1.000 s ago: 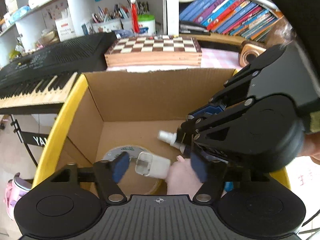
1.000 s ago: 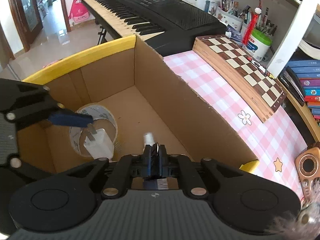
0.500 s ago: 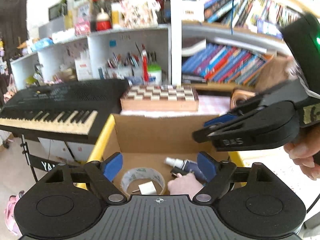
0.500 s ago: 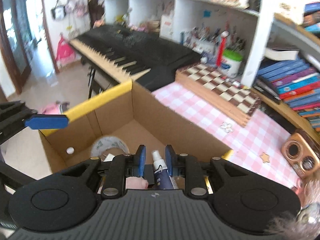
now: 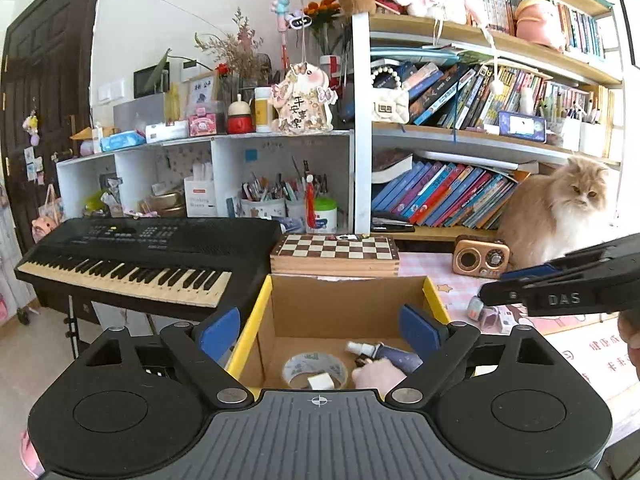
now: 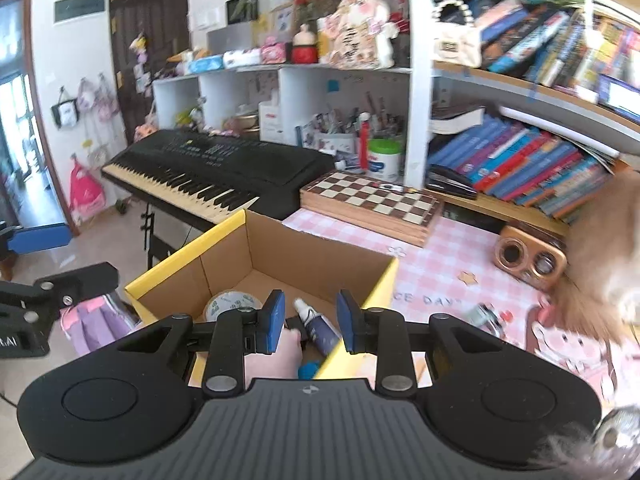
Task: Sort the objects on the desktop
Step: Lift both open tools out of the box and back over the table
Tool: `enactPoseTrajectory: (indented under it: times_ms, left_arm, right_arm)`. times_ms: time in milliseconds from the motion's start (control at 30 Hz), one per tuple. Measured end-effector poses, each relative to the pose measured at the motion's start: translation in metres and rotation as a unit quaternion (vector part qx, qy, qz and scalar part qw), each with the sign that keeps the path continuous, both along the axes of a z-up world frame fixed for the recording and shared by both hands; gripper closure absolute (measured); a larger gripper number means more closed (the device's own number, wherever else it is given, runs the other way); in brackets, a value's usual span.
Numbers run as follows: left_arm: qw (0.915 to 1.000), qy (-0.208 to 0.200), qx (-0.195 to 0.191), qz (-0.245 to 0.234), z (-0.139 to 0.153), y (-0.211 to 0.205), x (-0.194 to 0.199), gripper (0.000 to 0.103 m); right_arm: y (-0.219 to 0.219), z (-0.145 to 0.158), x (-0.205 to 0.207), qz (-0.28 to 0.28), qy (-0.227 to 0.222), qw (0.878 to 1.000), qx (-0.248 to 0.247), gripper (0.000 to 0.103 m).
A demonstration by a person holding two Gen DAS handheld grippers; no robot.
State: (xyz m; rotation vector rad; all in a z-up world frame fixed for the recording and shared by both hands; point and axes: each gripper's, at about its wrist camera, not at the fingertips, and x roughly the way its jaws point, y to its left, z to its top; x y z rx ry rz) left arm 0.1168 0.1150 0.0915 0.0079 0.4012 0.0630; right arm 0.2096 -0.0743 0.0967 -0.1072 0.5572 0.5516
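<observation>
Nearby, chessboard behind cardboard box, keyboard leftward, cat rightward.

My room is bright with daylight — white walls, a dark wooden door on the left, pale glossy floor. White cubby shelves hold clutter; a tall bookshelf is crammed with books. A black keyboard stands on its stand — beside a pink checked tablecloth.

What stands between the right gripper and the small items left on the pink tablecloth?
Nothing visible blocks it. The right gripper is over the cardboard box, and the small items lie just beyond its rim; the cat sits near.
</observation>
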Motion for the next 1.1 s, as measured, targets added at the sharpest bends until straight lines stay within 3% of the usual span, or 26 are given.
enactPoseTrajectory:
  times_ms: [400,800,1100]
  left_arm:
    - [0.9988,-0.002,-0.031,0.037,-0.024,0.005,-0.068,0.013]
    - [0.993,0.047,-0.089,0.062,-0.06,0.01,-0.118,0.013]
    - [0.9941,0.067,-0.065,0.054,-0.075,0.0,-0.14,0.013]
  right_arm:
    - [-0.02,-0.034,-0.098,-0.072,-0.001,0.997,-0.005,0.071]
    - [-0.021,-0.071,-0.164,-0.09,0.025,0.995,-0.026,0.067]
    - [-0.017,-0.081,-0.19,-0.087,0.022,0.995,-0.032,0.061]
